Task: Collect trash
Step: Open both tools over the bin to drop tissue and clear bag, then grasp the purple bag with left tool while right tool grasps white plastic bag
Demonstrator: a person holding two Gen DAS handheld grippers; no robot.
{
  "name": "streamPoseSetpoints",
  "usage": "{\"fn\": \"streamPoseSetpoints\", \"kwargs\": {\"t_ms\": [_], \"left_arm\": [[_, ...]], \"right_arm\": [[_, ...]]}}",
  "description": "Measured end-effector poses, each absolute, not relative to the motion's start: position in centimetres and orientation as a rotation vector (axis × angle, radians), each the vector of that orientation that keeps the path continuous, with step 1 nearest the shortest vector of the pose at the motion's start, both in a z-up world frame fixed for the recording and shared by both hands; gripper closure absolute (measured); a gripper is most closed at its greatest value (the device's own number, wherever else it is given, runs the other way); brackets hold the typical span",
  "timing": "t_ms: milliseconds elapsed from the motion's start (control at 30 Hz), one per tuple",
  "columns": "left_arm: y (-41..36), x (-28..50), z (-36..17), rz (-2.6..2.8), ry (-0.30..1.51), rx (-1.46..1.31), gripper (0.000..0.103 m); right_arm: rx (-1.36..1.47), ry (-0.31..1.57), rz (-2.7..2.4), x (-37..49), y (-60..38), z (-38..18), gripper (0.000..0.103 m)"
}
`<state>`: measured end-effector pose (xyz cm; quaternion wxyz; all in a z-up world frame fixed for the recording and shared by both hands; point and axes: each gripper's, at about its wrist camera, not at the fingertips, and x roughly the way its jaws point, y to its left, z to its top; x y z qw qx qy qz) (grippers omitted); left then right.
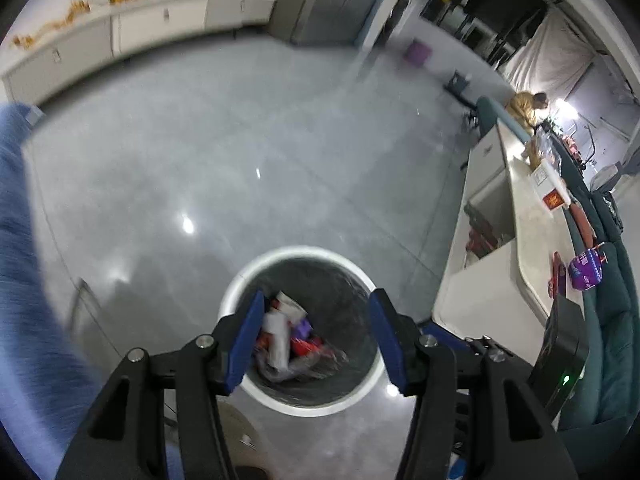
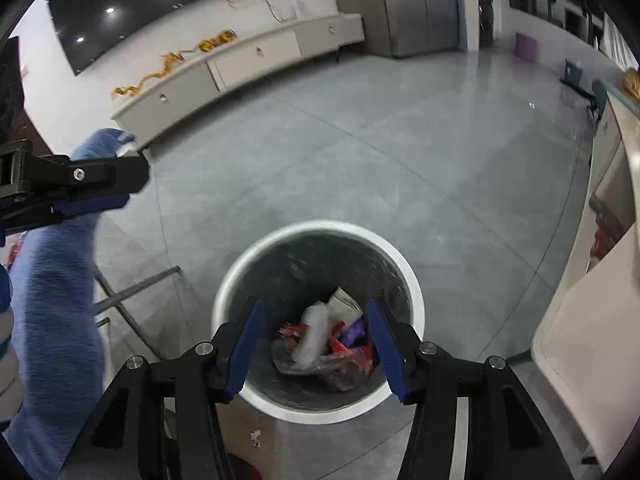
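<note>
Grey polished floor [image 1: 240, 140] under both views. Only the left view shows the long worktop [image 1: 532, 232] with a purple packet [image 1: 586, 272]. One white-rimmed bin [image 2: 318, 320] on the floor holds crumpled wrappers [image 2: 328, 344]. Left tongs [image 1: 316, 340] and right tongs [image 2: 316, 344] both gape, empty, above it.

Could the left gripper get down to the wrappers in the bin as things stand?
Probably yes: the left gripper hangs open and empty right over the white bin, whose mouth is uncovered, and the wrappers lie in plain sight at the bottom.
</note>
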<state>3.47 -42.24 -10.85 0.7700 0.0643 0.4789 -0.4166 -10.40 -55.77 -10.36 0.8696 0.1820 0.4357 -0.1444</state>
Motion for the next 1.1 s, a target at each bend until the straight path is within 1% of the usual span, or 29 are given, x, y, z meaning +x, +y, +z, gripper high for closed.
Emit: {"fn": "streamPoseSetpoints", "kwargs": {"t_ms": [200,333,467,600,767,900,1000,1100], "left_arm": [[-33.5,2.3,-4.0,-0.842,0.833,0.082,0.05],[-27.4,1.5,-0.5,-0.795,0.747,0.077,0.05],[-20.9,1.1,1.7,-0.72,0.681,0.038,0.05],[-13.3,0.9,3.0,-0.624,0.628,0.011,0.05],[-4.1,1.1,3.1,-0.505,0.618,-0.044,0.05],[2.1,0.7,2.9,-0.415,0.611,-0.081,0.05],[5.1,0.5,2.6,-0.369,0.615,-0.093,0.05],[6.3,0.8,1.5,-0.364,0.64,-0.1,0.05]], "right_arm": [[0.306,0.812,-0.239,-10.6,-51.1,-4.4,0.045],[0.268,0.73,-0.176,-10.7,-47.1,-0.2,0.041],[0.238,0.661,-0.082,-10.3,-42.8,3.8,0.04],[0.213,0.631,0.01,-9.6,-38.7,6.4,0.039],[0.176,0.625,0.135,-8.3,-32.8,7.9,0.039],[0.162,0.646,0.23,-7.4,-28.8,7.7,0.039],[0.17,0.703,0.32,-6.3,-25.9,6.4,0.039],[0.156,0.778,0.401,-5.3,-23.2,4.5,0.039]]}}
